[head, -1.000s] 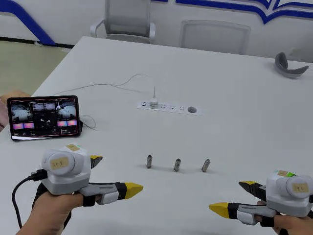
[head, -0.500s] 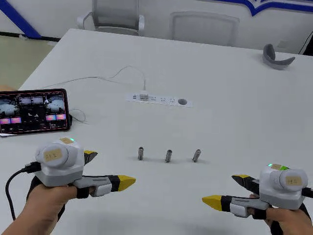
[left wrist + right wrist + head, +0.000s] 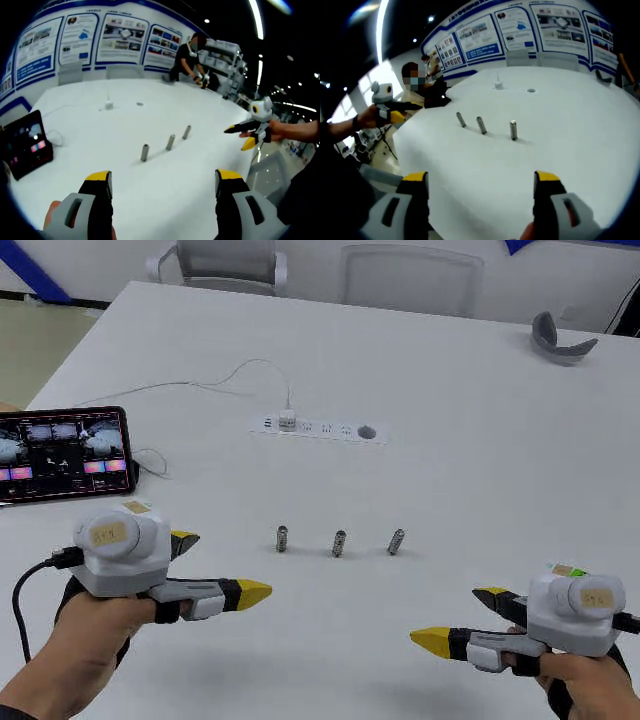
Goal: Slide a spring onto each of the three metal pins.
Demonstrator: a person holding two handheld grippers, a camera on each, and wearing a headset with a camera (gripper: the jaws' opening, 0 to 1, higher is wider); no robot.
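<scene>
The left gripper [image 3: 218, 565], a white and grey handheld tool with two yellow-tipped jaws, is held low over the white surface [image 3: 480, 470]. Its jaws are spread wide with nothing between them. The left gripper view [image 3: 163, 176] shows the same broad gap. The right gripper [image 3: 461, 616], of the same make, is likewise wide apart, holding and touching nothing, as the right gripper view [image 3: 480, 176] confirms. The two point inward toward each other.

Each gripper carries a tan paper sticker [image 3: 108, 534] on its rounded housing; the writing is too small to read. Blue and white posters [image 3: 115, 37] line the far wall, their text illegible.

Three small grey metal pins [image 3: 339, 543] stand upright, long axes vertical, in an evenly spaced row running left to right. They sit between the grippers and a little farther from the person, well apart from both. Their sides look ribbed; whether springs sit on them cannot be told.

A black tablet [image 3: 62, 453] with a lit screen lies at the left, and a white power strip [image 3: 318, 428] lies beyond the pins.
</scene>
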